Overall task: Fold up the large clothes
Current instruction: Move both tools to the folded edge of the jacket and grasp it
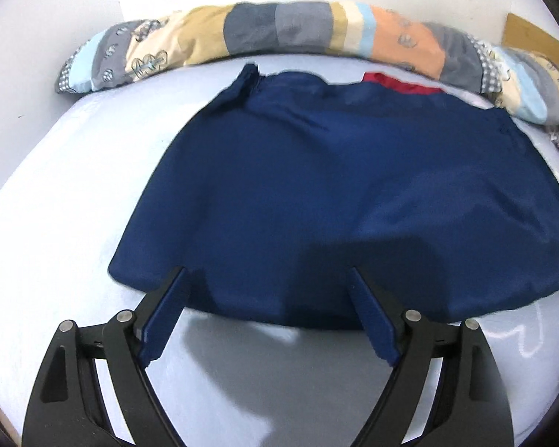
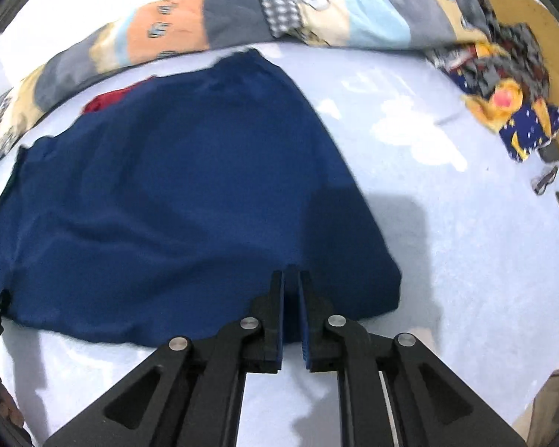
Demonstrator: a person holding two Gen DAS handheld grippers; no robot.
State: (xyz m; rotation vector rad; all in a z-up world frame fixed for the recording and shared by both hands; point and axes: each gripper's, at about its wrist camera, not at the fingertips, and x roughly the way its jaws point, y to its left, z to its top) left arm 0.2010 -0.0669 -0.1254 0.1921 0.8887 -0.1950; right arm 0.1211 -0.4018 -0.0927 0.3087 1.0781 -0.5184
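Navy garment (image 1: 339,186) flat; right claw (image 2: 291,279) seemingly pinching hem.

Patchwork quilt (image 1: 309,33) bunched along far edge (pale blue sheet (image 1: 56,193) beneath); patterned fabric heap (image 2: 503,85) right.

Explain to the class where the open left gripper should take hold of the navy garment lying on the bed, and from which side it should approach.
Probably the near hem of the navy garment, at its near-left corner. That edge lies flat on the pale blue sheet, directly ahead of the left gripper, whose jaws stand wide. Come in low from the near side, sliding one finger under the hem. The right gripper is nearly closed at the near-right hem.
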